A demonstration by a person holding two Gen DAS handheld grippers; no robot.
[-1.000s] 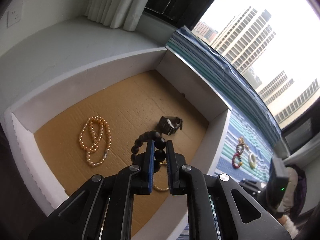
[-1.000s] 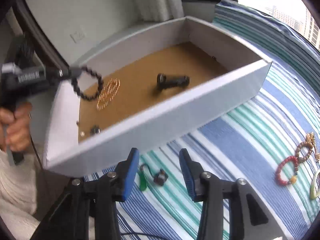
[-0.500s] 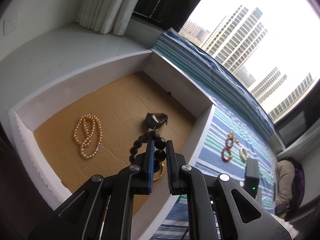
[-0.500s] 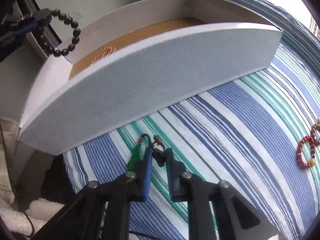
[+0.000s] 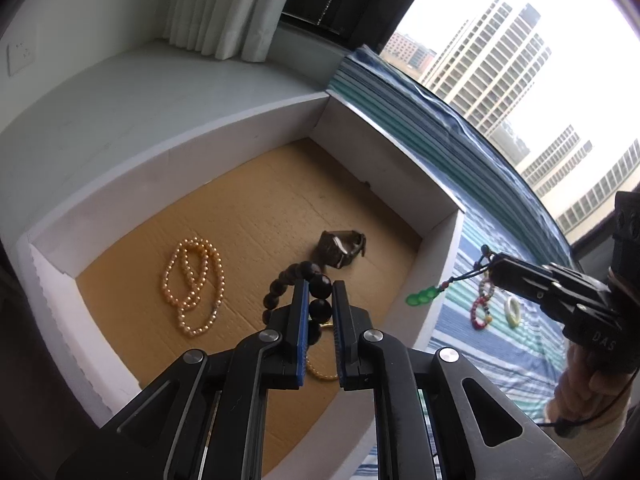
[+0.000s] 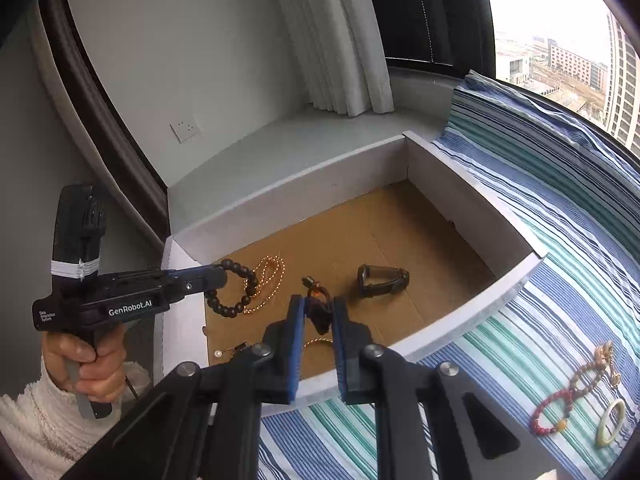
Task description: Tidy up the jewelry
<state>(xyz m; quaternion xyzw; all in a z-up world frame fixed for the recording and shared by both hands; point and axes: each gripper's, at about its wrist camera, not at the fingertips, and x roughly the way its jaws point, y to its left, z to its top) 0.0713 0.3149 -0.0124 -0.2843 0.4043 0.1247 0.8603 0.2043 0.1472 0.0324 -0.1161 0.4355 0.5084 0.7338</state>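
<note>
The left gripper [image 5: 320,304], its fingers clamping the black bead bracelet [image 6: 234,290], hangs over the box [image 5: 400,160] floor, while the right gripper [image 6: 318,316] pinches the green pendant [image 5: 422,295] just outside the near wall.

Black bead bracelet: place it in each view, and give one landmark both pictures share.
Left wrist view: the black bead bracelet sits low at centre, clamped in the left gripper over the box floor.
Right wrist view: it hangs left of centre, from the left gripper's tip, in front of the pearl necklace.
Shared landmark: the dark wristwatch lying on the cardboard floor of the white box.
</note>
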